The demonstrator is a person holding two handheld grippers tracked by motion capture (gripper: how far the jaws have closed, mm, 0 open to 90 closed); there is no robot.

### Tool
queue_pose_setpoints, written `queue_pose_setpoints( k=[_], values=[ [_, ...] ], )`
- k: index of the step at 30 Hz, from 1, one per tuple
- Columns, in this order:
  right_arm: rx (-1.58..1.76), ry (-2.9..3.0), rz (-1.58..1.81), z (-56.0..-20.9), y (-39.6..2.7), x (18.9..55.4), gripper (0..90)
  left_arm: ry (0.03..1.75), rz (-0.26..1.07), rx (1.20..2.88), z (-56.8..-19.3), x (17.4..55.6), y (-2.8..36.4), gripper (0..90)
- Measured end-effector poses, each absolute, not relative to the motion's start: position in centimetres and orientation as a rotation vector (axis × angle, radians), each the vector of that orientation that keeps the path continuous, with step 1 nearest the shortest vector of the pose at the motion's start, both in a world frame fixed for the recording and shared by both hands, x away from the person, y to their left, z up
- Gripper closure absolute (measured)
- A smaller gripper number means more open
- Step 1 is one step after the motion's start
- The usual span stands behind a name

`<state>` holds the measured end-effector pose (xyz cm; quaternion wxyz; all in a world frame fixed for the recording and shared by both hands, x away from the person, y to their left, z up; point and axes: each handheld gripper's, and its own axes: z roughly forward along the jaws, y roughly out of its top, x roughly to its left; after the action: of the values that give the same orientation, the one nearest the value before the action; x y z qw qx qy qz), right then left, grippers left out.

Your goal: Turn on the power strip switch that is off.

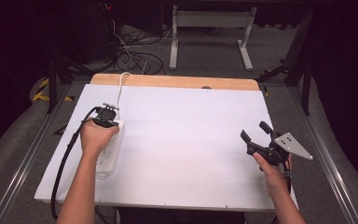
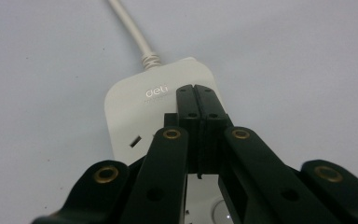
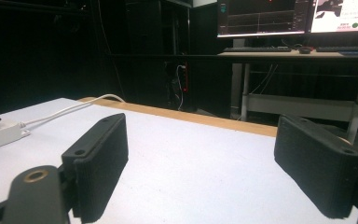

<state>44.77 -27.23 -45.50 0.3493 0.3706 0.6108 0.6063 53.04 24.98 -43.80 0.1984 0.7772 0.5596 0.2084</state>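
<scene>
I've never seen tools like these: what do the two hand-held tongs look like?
Both tongs are black. The left tongs trail a thick black cable. The right tongs carry a grey three-cornered plate with small holes. Their jaws are flat ribbed pads on arms with brass-coloured rivets. Forearms are bare, no sleeves.

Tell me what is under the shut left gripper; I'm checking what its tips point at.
Under the left gripper lies the white plastic power strip on the white table, at its cord end. One socket slot shows beside the jaws; the strip's face beneath them is covered.

Smooth white plastic power strip (image 2: 142, 100)
</scene>
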Motion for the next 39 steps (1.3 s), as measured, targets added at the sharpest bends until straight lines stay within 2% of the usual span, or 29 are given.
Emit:
queue_pose_setpoints(
  k=[13, 16, 21, 39],
  values=[
    [0.958, 1.574, 1.567, -45.4, -27.2, 44.8, 18.1, 1.562, 0.609, 2.162, -44.1, 52.4, 24.6, 90.0],
    [0.964, 1.573, 1.567, -45.4, -27.2, 44.8, 18.1, 1.582, 0.650, 2.179, -44.1, 52.3, 24.6, 90.0],
    [0.960, 1.567, 1.568, -45.3, -27.2, 44.8, 18.1, 1.578, 0.621, 2.105, -44.4, 51.8, 25.3, 90.0],
    [0.958, 1.563, 1.577, -45.1, -27.0, 44.9, 18.3, 1.589, 0.645, 2.121, -44.6, 52.1, 24.7, 90.0]
  ],
)
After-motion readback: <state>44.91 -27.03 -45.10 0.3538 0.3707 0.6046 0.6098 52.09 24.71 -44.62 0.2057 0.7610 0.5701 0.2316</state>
